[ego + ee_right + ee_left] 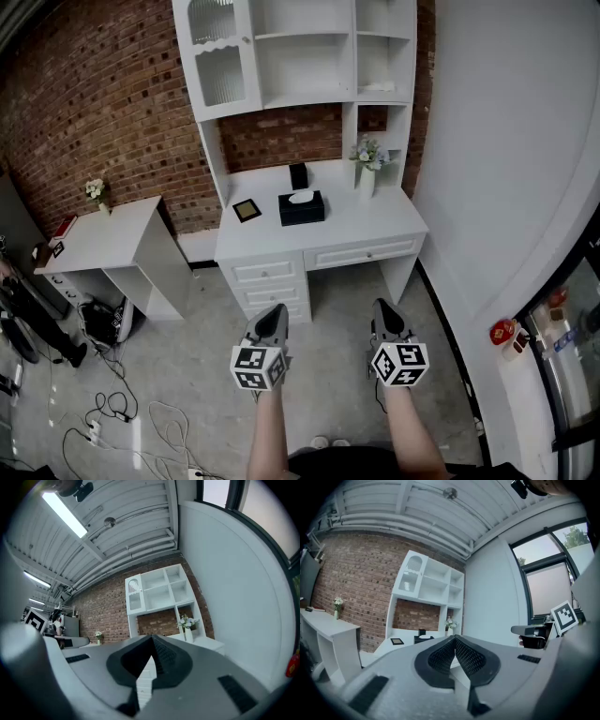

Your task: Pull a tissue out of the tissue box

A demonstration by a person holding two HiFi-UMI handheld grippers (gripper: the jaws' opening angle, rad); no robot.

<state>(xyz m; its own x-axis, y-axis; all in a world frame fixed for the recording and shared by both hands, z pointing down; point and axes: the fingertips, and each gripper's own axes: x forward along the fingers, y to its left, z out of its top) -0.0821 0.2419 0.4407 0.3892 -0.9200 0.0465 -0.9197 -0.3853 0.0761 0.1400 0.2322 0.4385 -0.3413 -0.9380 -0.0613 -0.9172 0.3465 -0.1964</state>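
The black tissue box (301, 208) stands on the white desk (375, 225), with a white tissue (301, 196) poking out of its top. Both grippers hover over the floor in front of the desk, far short of the box. My left gripper (273, 319) is shut and empty, and it points at the desk drawers. To its right, my right gripper (385, 313) is also shut with nothing in it. In the left gripper view the box (423, 639) shows small and far off, just left of the closed jaw tips (455, 638). The right gripper view shows closed tips (152, 637) and no box.
A flower vase (367, 174), a small black frame (247, 209) and a dark upright item (298, 175) share the desk under the white hutch (300, 56). A low side table (112, 239) stands to the left. Cables (112, 412) lie on the floor, and a person (23, 319) is at the far left.
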